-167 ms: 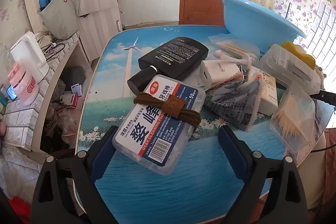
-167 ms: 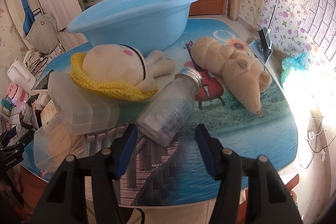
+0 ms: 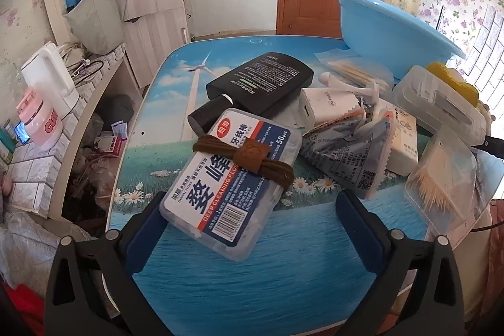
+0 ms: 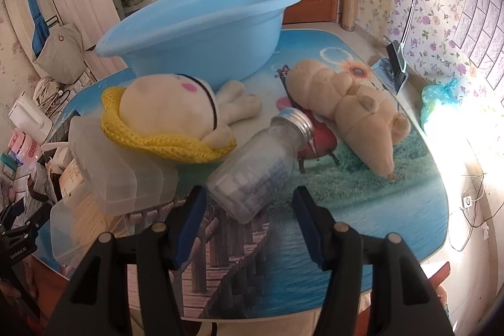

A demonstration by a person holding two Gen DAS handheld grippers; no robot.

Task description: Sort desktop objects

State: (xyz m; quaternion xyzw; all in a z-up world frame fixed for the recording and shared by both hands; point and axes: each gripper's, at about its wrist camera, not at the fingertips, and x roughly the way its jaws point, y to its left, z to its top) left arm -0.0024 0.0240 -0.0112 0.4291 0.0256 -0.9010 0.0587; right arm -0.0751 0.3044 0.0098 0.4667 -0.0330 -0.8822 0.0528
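Note:
In the left wrist view my left gripper (image 3: 252, 222) is open; the near end of a clear dental floss box (image 3: 233, 188) with a brown hair tie (image 3: 245, 158) on top lies between its fingers. Behind it are a black bottle (image 3: 261, 85), a white charger (image 3: 324, 107), a foil packet (image 3: 349, 155) and a toothpick box (image 3: 444, 178). In the right wrist view my right gripper (image 4: 249, 207) is open, its fingers beside the base of a lying glass bottle (image 4: 261, 166). A plush doll with yellow hat (image 4: 170, 118), a tan plush (image 4: 349, 103) and a blue basin (image 4: 201, 30) lie beyond.
The table (image 3: 283, 266) has a printed blue landscape top. A clear plastic case (image 4: 116, 169) sits left of the bottle. A side counter with a white kettle (image 3: 50, 77) and pink cup (image 3: 41, 122) stands to the left. A phone stand (image 4: 397, 62) is at the far right edge.

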